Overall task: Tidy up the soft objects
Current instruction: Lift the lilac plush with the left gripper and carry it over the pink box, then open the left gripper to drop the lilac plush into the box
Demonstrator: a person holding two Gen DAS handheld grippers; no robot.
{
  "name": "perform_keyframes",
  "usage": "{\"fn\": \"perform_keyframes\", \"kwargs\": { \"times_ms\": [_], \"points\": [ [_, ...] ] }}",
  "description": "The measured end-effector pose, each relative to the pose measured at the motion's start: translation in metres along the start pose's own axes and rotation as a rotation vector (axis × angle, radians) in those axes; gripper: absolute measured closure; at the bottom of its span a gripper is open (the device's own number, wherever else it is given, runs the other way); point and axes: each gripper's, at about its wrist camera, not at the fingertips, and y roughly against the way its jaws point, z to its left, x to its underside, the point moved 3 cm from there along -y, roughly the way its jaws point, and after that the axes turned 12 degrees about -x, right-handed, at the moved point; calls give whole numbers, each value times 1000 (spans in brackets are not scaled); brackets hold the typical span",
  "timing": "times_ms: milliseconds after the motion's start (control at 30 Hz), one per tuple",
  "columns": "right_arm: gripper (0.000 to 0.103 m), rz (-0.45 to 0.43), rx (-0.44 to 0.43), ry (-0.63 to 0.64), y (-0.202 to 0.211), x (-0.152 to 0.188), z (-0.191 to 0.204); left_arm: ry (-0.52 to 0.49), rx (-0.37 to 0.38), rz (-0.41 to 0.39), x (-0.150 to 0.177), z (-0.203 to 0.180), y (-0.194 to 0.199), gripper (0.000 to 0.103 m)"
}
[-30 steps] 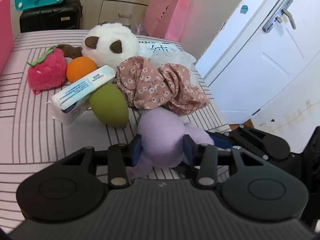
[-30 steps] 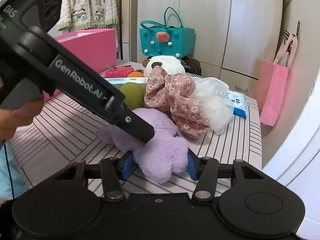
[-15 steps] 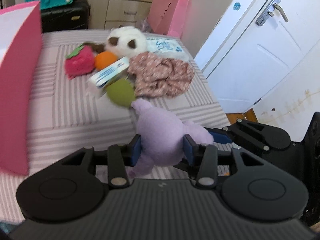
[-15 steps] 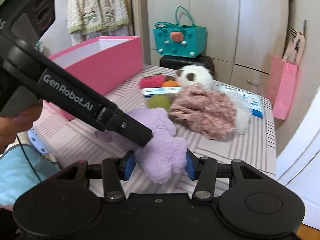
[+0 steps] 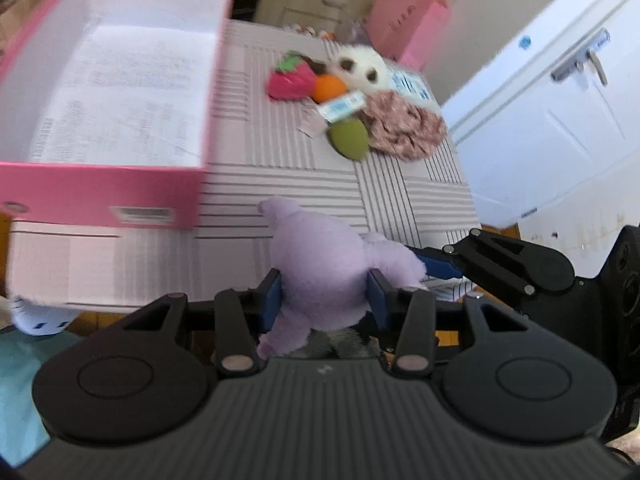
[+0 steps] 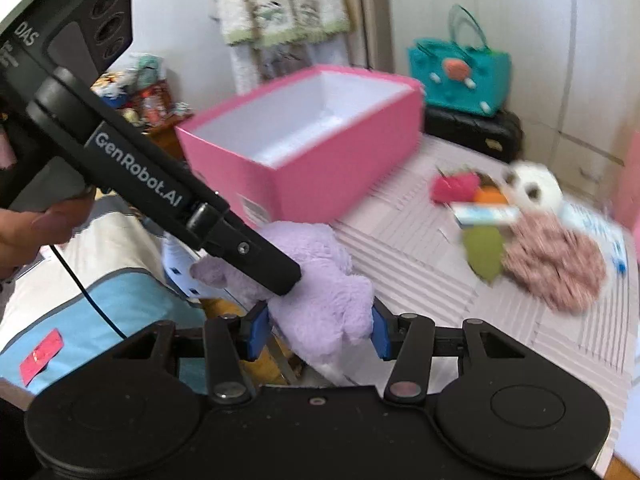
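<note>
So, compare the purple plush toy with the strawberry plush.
The purple plush toy is larger and held off the table by both tongs; the strawberry plush is smaller, red with a green top, and lies on the table among other items. Both are soft toys outside the pink box.

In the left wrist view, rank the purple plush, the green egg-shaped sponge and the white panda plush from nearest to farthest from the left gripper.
1. Purple plush: clamped in the left gripper, right at the jaws.
2. Green egg-shaped sponge: mid-table, ahead and slightly right.
3. White panda plush: behind the sponge, near the table's far edge.
</note>
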Motion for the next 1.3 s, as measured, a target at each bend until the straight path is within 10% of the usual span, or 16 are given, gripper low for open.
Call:
{"fn": "perform_keyframes", "kwargs": {
  "times_ms": [367,633,1300],
  "points": [
    [47,-112,-15,165,-8,-91,36,36,-49,-239,-34,49,84,59],
    [47,-137,36,224,-54,-139,12,54,-69,-357,-89,82,67,59],
    [48,85,84,215,-206,-212,-101,192,-197,-236,-217,144,-76,59]
  ]
}}
